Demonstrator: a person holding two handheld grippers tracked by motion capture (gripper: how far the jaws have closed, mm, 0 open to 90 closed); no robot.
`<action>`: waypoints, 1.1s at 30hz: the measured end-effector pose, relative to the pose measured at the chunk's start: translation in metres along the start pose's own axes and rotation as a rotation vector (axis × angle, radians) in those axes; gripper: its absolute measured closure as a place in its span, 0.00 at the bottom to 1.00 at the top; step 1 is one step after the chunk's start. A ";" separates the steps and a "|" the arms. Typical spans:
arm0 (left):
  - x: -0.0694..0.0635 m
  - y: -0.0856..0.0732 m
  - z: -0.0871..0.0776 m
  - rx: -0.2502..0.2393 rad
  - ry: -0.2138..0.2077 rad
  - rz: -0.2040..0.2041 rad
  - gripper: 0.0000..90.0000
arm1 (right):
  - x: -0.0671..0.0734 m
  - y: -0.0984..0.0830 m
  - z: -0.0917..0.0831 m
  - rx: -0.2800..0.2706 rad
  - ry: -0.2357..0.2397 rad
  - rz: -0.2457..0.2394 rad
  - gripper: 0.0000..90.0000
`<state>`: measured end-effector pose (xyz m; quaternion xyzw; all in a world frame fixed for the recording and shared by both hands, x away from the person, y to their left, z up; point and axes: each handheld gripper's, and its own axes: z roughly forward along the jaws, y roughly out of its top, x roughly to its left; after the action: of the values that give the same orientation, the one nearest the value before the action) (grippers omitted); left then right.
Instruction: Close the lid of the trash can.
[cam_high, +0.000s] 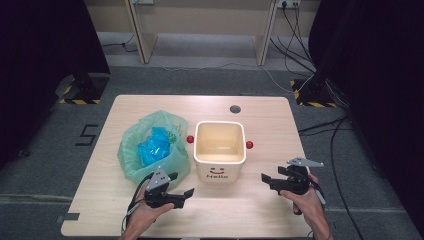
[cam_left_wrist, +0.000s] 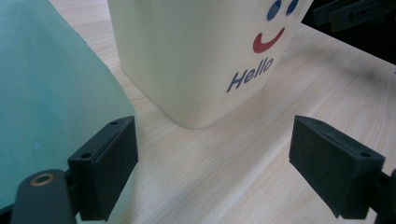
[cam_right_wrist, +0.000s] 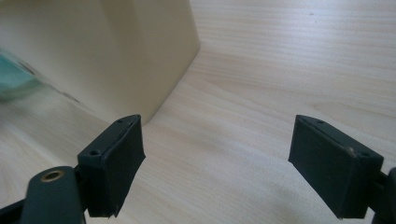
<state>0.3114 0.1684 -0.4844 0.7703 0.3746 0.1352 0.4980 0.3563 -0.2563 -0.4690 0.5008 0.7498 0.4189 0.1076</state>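
**A:** Looking at the near edge of the wooden table (cam_high: 250, 210) first: left gripper (cam_high: 186, 196) and right gripper (cam_high: 265, 179) both sit low by the person's hands, jaws spread wide, nothing between them. So I'd say nothing's been started yet?

**B:** Yeah, that's my read too. Left one is just beside the green plastic bag (cam_high: 150, 145), which bulges right up to its jaw in the left gripper view. The right one points at the cream bin (cam_high: 220, 150), the one with "Hello" and a smiley, from well apart.

**A:** And the bin looks empty inside. The blue crumpled stuff (cam_high: 154, 146) is all in the bag, just left of the bin.

**B:** Right, so my guess is everything's left to do: grab the bag or its contents, move it over. Can't tell what the blue stuff is.
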 end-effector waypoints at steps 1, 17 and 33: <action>0.000 -0.001 0.000 0.003 -0.002 0.001 0.16 | 0.000 -0.001 0.000 0.001 -0.001 0.000 0.20; -0.007 -0.014 0.000 0.077 -0.012 0.049 0.16 | 0.008 -0.021 -0.002 0.028 -0.030 -0.041 0.19; -0.006 -0.026 0.000 0.124 0.014 0.068 0.16 | 0.014 -0.041 -0.011 0.051 -0.045 -0.055 0.19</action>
<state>0.2955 0.1700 -0.5059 0.8110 0.3593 0.1342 0.4419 0.3156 -0.2561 -0.4883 0.4919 0.7712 0.3849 0.1231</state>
